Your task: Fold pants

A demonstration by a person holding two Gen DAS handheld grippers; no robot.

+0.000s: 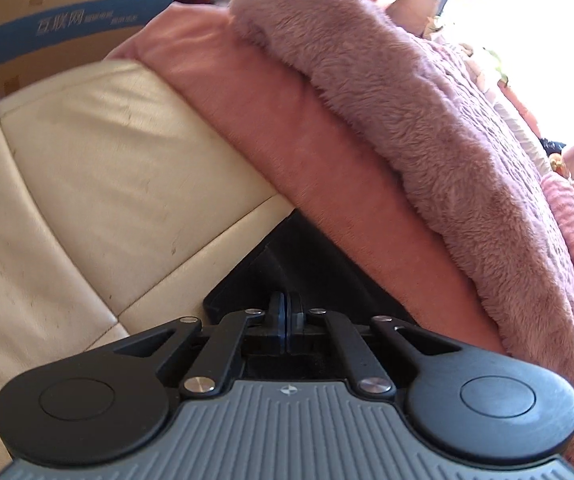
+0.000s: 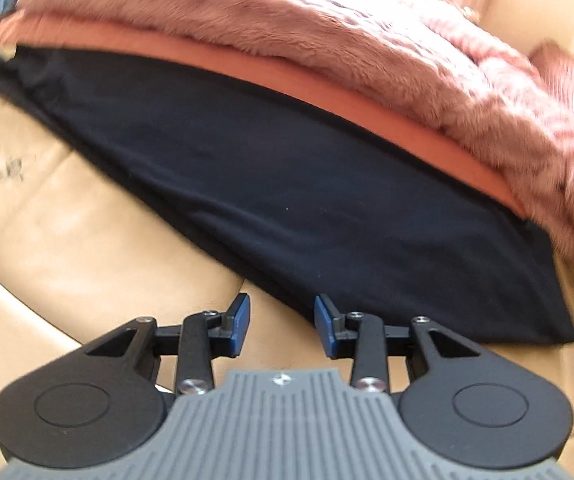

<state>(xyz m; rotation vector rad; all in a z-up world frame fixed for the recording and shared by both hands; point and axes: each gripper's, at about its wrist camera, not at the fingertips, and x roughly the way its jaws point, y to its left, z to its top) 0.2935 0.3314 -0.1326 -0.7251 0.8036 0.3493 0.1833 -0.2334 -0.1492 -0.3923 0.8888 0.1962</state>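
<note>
The black pants (image 2: 287,184) lie flat on a cream leather sofa seat (image 2: 67,216), and their far edge is tucked under a pink blanket (image 2: 367,48). In the left wrist view only one corner of the pants (image 1: 271,264) shows below the blanket. My left gripper (image 1: 287,312) sits on that corner, its pads pressed together with the thin cloth at their tips. My right gripper (image 2: 283,320) is open at the near edge of the pants. Its left blue pad (image 2: 242,320) is over bare leather and its right pad (image 2: 323,326) is at the cloth's edge, with nothing pinched.
A fluffy mauve blanket (image 1: 427,120) is piled over a smoother pink layer (image 1: 287,152) along the far side. A cardboard box (image 1: 75,20) stands behind the sofa (image 1: 87,184) at the upper left. Bright window light washes out the upper right.
</note>
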